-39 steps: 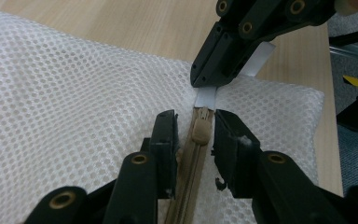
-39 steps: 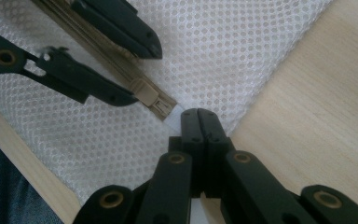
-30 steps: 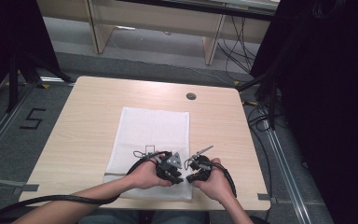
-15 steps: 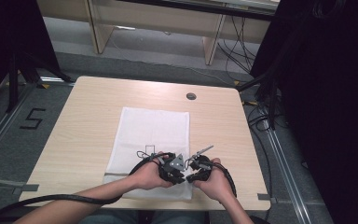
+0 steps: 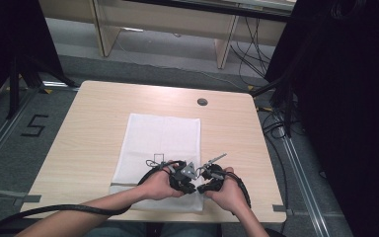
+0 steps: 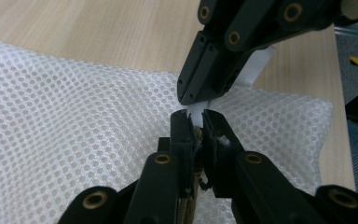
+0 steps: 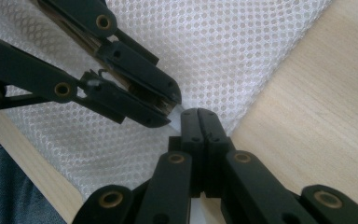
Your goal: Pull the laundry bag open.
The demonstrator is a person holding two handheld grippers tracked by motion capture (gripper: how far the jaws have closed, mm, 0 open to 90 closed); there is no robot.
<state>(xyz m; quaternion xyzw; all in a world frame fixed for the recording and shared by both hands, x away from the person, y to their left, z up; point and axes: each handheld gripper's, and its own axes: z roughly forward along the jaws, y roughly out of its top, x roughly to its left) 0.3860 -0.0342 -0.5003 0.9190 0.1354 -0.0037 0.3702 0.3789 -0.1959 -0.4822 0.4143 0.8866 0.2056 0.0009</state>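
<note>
A white mesh bag (image 5: 160, 153) lies flat on a pale wooden table (image 5: 89, 128), its long side running away from the person, its near edge close to the table's front edge. At the bag's near right corner a small white tab (image 6: 256, 67), possibly a label or a zip pull, sticks up; no print on it can be read.

The right gripper (image 7: 199, 116) has its jaws pressed together on this tab, as seen in the left gripper view, where the right gripper's black jaws come down from the top with the white strip between them. The left gripper (image 6: 196, 122) meets it tip to tip from below. Its jaws have just been closing, and they now pinch the lower end of the same white strip, with only a narrow gap left between them.

Compared with a second ago, both hands sit in the same spot at the bag's near right corner, and the bag has not shifted.

On the floor left of the table, a mark (image 5: 33, 126) reads "5". A dark round cable hole (image 5: 202, 101) sits near the table's far edge.
</note>
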